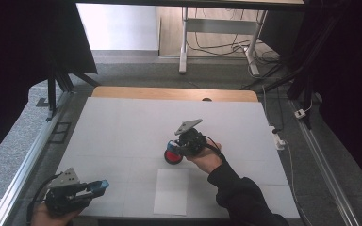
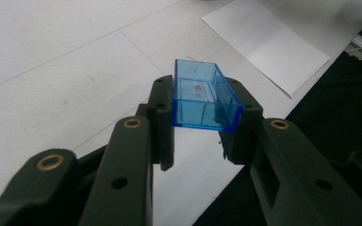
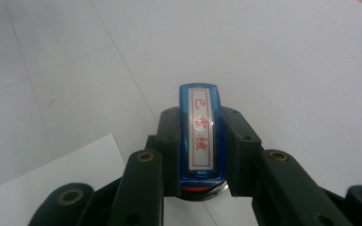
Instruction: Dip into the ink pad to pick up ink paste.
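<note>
Blue cap [image 2: 205, 96] sits clamped in the left gripper's [image 1: 94, 187] jaws; the right gripper's [image 1: 176, 149] jaws clamp a stamp [image 3: 201, 136] over the desk [image 1: 122, 127].

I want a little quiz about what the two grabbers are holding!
1. True or false: the left gripper holds a clear blue box.
2. What colour is the writing on the stamp in the right gripper? A green, B red, C black.
3. Fill in: a white sheet of ____ lies on the table in the high view.

Key: 1 true; 2 B; 3 paper.
</note>
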A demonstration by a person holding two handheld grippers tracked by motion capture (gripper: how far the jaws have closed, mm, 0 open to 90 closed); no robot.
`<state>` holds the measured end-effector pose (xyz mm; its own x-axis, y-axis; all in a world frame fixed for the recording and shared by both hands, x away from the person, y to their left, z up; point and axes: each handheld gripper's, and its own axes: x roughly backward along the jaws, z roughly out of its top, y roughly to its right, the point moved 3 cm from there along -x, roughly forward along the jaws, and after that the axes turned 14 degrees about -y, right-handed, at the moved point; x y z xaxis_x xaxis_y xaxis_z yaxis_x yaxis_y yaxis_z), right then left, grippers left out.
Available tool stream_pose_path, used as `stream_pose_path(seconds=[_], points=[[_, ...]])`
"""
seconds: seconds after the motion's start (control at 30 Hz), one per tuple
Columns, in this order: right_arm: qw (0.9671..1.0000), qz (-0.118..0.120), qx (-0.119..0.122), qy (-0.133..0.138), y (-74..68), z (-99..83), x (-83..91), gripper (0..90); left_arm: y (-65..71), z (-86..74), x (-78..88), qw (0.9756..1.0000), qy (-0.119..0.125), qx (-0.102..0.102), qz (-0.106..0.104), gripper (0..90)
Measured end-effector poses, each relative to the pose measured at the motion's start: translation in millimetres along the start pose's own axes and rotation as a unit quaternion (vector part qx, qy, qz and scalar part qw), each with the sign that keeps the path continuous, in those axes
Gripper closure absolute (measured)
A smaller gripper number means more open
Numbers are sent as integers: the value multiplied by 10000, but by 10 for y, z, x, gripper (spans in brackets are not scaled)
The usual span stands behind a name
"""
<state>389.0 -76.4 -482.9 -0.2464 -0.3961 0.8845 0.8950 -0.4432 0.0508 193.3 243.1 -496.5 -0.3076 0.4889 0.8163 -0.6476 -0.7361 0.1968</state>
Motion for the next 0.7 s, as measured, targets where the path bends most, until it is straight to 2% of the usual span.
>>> stream_pose_path(seconds=[0.7], points=[[9997, 55, -121, -191, 52, -35, -203, 715, 0, -2, -1, 10000, -5, 4, -2, 675]])
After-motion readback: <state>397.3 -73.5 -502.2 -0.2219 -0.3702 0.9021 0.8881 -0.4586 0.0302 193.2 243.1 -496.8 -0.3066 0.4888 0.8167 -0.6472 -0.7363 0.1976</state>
